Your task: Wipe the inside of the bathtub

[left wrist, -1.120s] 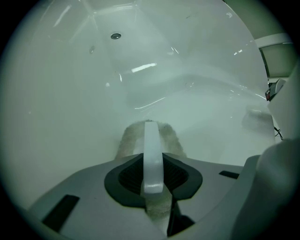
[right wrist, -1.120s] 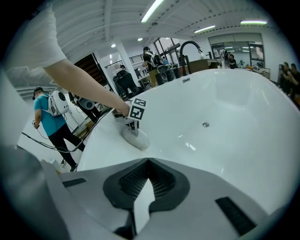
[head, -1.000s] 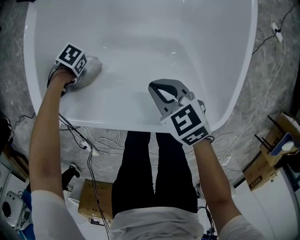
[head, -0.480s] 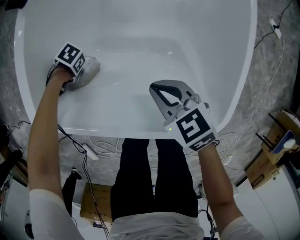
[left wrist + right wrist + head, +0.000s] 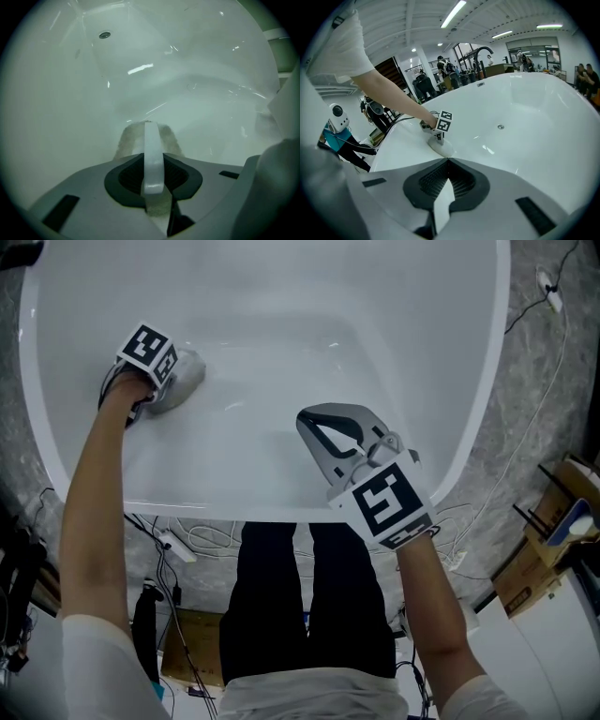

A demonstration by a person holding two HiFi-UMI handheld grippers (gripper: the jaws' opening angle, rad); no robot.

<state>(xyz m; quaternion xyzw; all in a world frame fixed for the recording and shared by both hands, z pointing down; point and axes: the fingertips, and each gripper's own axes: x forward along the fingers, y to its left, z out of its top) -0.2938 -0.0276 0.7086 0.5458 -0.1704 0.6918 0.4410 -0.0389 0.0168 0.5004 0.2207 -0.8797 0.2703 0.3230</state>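
Note:
The white bathtub (image 5: 469, 427) fills the head view. On its left inner wall lies a grey-white cloth (image 5: 183, 376), pressed there by my left gripper (image 5: 167, 381), which is shut on it. In the left gripper view the cloth (image 5: 131, 138) sticks out past the shut gripper (image 5: 149, 125), flat against the tub wall (image 5: 56, 117). My right gripper (image 5: 323, 413) hangs shut and empty over the tub's near side. The right gripper view shows that shut gripper (image 5: 448, 160), and beyond it the left gripper (image 5: 440, 125) on the cloth (image 5: 442, 147).
The drain (image 5: 104, 34) sits far down the tub floor, also the drain (image 5: 500, 126). Cables (image 5: 202, 538) trail on the stone floor by my legs. Cardboard boxes (image 5: 553, 540) stand at the right. Several people (image 5: 424, 86) stand beyond the tub.
The left gripper and cloth have slid slightly away from the tub's left rim. The right gripper has stayed nearly in place. My head view has shifted a little.

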